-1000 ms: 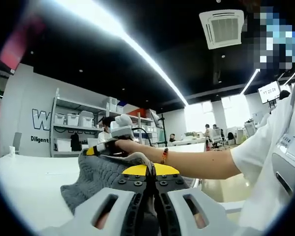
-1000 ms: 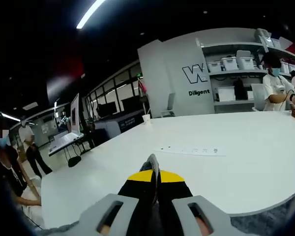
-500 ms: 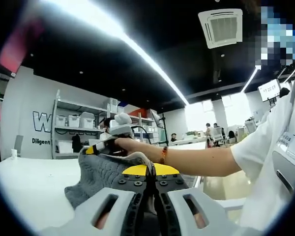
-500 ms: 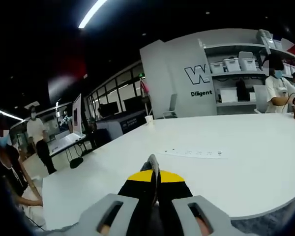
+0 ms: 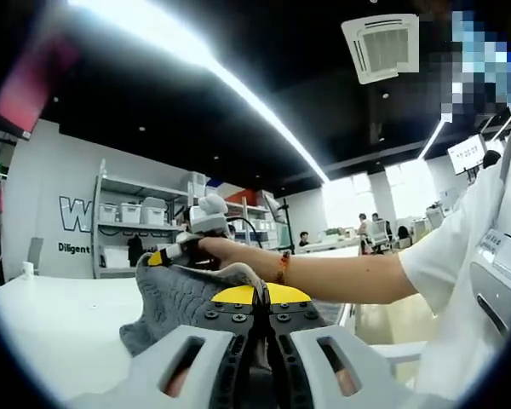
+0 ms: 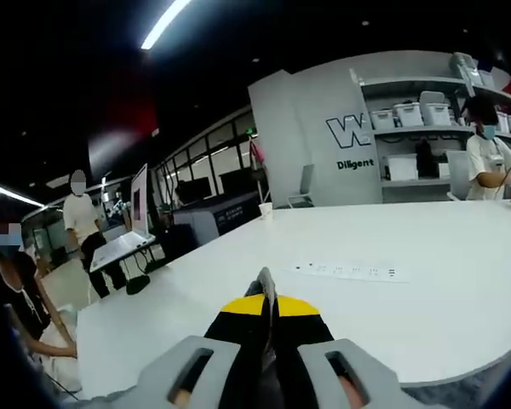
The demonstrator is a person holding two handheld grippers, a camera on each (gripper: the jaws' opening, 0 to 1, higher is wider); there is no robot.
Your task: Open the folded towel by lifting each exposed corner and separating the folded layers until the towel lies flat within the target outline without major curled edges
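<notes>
In the left gripper view a white desk fills the lower left, and a grey towel is held up off it, bunched and draped between the two claws. The left claw has its yellow-tipped jaws pressed together on one part of the towel, with grey cloth showing in the seam between them. Further back, at the towel's upper edge, the right claw grips another corner; how far its jaws stand apart cannot be made out from here. A bare hand with a bracelet at the wrist holds that claw, and the forearm runs right to a white sleeve.

In the right gripper view the right claw rises over the near edge of the desk, its jaws squeezed together on a thin fold of grey towel poking out at the tips. A strip of paper lies flat near the desk's middle. A person stands at the shelves on the far right.
</notes>
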